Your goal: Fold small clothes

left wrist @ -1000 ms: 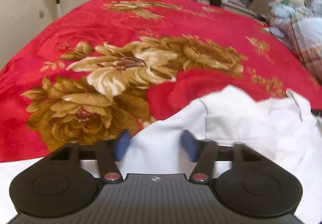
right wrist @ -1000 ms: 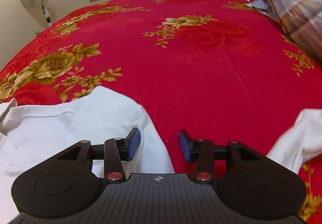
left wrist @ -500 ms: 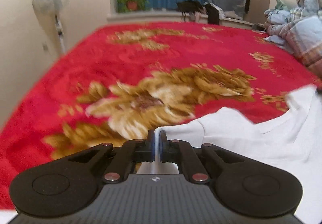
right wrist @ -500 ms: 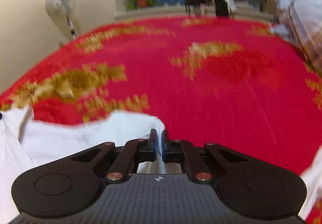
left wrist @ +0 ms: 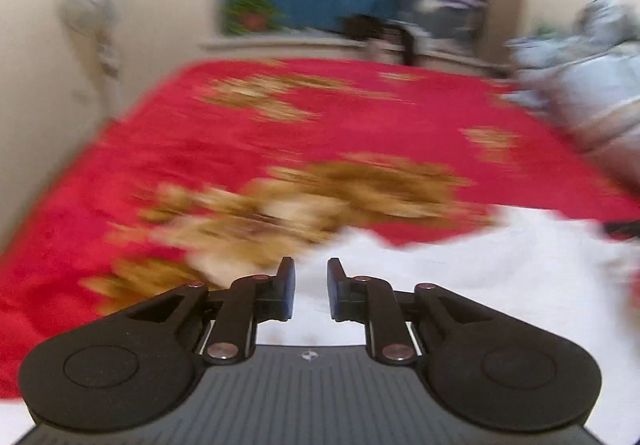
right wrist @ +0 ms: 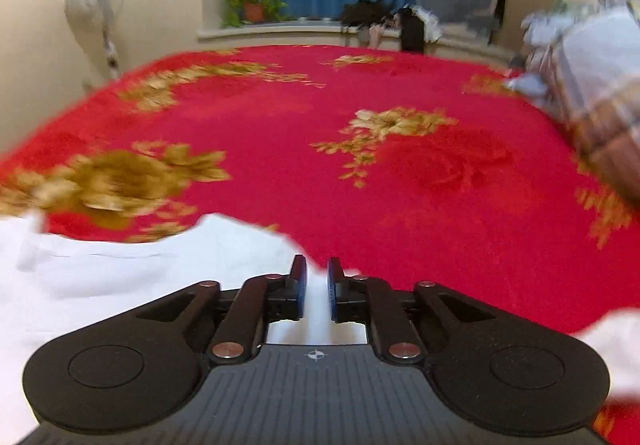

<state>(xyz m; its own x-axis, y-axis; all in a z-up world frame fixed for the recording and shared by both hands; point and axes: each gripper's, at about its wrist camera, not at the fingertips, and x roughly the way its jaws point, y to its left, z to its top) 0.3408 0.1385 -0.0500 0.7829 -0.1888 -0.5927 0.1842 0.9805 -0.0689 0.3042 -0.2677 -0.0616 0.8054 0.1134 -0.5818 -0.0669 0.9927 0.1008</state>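
Observation:
A white garment (left wrist: pixel 460 269) lies on the red flowered blanket (left wrist: pixel 280 117). In the left wrist view my left gripper (left wrist: pixel 311 277) is above the garment's left part, jaws slightly apart, with white cloth showing in the gap. In the right wrist view the same garment (right wrist: pixel 132 273) fills the lower left, and my right gripper (right wrist: pixel 316 277) is over its right edge, jaws slightly apart with cloth between them. Whether either still holds the cloth is unclear. Both views are motion-blurred.
A heap of plaid bedding (right wrist: pixel 592 77) lies on the bed's right side. A standing fan (right wrist: pixel 96 13) is by the left wall. A window sill with a potted plant (right wrist: pixel 254 7), bags and a storage box runs behind the bed.
Both grippers closed on the garment half a second ago and lifted; now both jaws have parted a little and the views have tilted up and blurred.

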